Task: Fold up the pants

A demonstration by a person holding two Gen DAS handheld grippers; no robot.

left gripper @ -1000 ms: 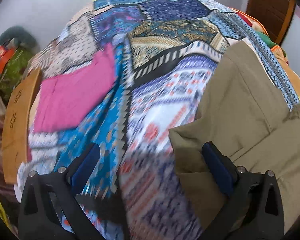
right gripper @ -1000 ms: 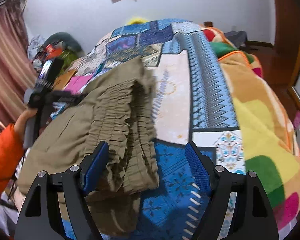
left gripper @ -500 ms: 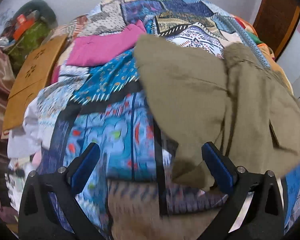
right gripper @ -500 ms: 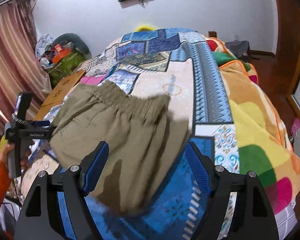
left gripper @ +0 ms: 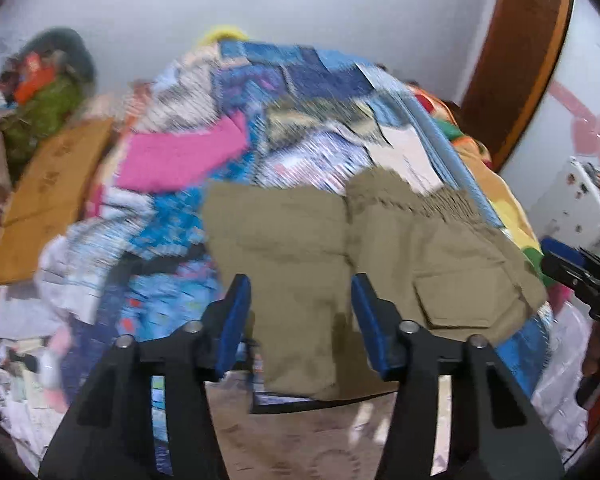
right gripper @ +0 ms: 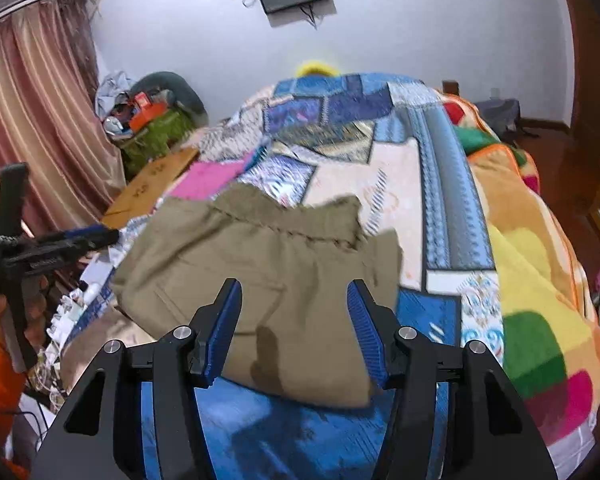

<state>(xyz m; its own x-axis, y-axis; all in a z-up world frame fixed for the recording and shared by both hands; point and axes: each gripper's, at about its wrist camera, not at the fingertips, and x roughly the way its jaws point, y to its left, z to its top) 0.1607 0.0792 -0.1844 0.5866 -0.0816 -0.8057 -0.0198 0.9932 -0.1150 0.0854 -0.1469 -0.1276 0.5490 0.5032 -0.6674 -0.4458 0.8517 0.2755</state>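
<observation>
On the bed [right gripper: 452, 184], over the patterned quilt, lie folded olive pants [right gripper: 260, 280]. Left tongs [left gripper: 300, 312] and right tongs [right gripper: 294, 320] hover above, half open, just closing, gripping nothing.

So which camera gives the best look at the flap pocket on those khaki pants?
The left wrist view: the flap pocket on the khaki cotton pants lies in plain sight there, though slightly blurred. The right wrist view shows the pants sharper, but no pocket is visible.
</observation>
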